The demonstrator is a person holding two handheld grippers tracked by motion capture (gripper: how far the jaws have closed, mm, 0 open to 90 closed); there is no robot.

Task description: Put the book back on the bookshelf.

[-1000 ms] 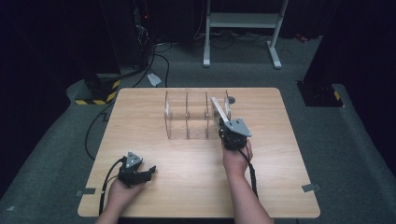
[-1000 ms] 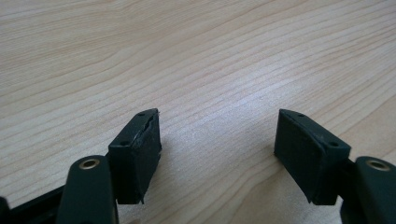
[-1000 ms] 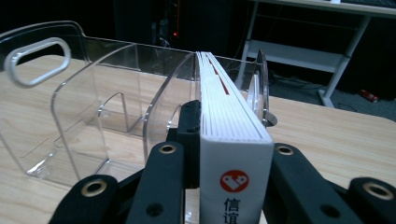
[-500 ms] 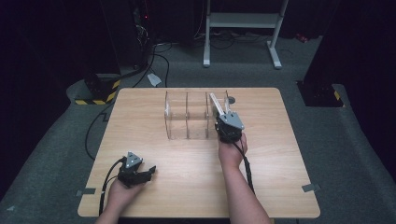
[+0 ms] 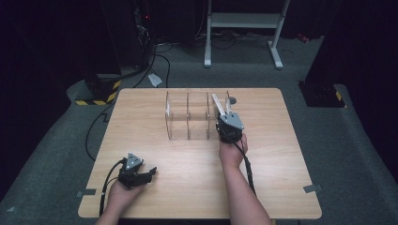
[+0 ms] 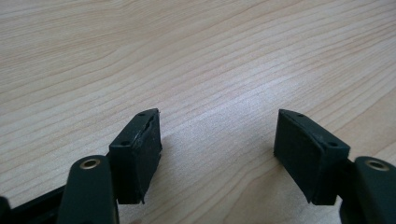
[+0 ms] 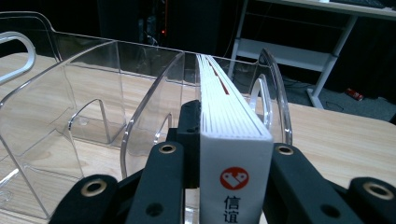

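right gripper clamped on a white book, spine toward the camera, long axis running straight ahead into the clear plastic file rack near the far edge of the table. book tipped up and forward, front end already between the rack's two right-hand dividers, apparently that slot. smooth see-through curved walls, crisp page edges, red heart mark on the spine. slot dead ahead of the right hand, so likely a straight push in. left gripper wide open, holding nothing, resting by the near-left corner over pale wood grain, well apart from the rack.
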